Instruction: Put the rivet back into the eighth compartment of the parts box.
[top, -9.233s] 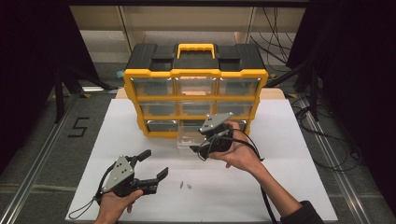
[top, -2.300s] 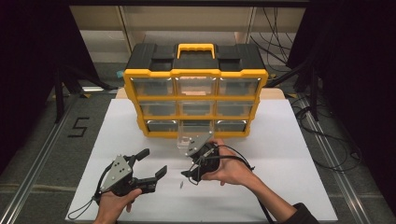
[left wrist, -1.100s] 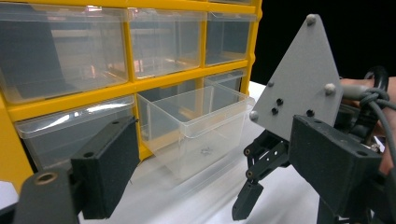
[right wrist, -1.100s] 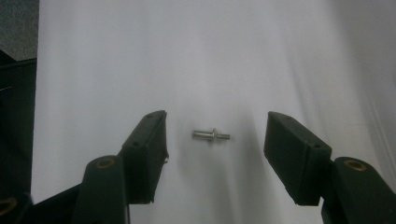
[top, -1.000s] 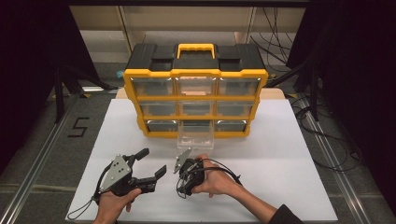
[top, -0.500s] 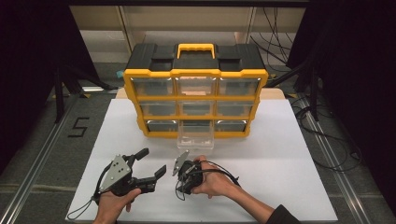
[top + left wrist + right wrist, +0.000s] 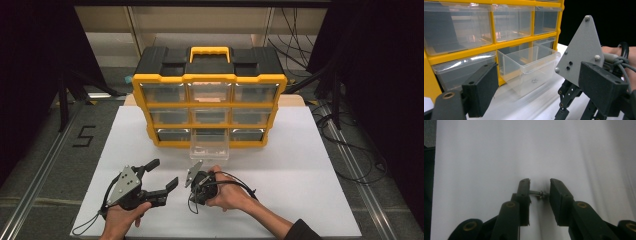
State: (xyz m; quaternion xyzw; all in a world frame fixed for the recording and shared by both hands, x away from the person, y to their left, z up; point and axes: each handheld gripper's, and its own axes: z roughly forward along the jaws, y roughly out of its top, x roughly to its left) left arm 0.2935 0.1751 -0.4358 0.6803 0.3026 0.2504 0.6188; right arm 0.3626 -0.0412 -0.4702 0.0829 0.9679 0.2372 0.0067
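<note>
Pinching a small metal screw [image 7: 539, 193] end to end, the right claw [image 7: 539, 192] has just been closing, and in the right gripper view its two black pads now touch both ends of the screw just above the white table [image 7: 486, 157]. The screw is thin, shiny and short, with what looks like a washer or nut near its middle; its head and thread are too small to make out. From the high view the screw itself is hidden under the right claw [image 7: 197, 189], which points down at the near middle of the table [image 7: 310, 200], wrapped by the person's right hand [image 7: 227, 192].

To its left, the left claw [image 7: 162, 175] rests with its jaws standing wide and nothing between them. Its blocky pads have a matte, rubbery look.

Farther back stands a yellow and black plastic organizer [image 7: 210, 95] with a yellow handle and clear drawers. One clear drawer [image 7: 210, 145], bottom row, middle, is pulled out toward the near side. In the left gripper view this drawer [image 7: 529, 67] is a thin-walled transparent box with a tiny dark speck on its floor, too small to identify. The other drawers' contents are blurred behind glare.
</note>
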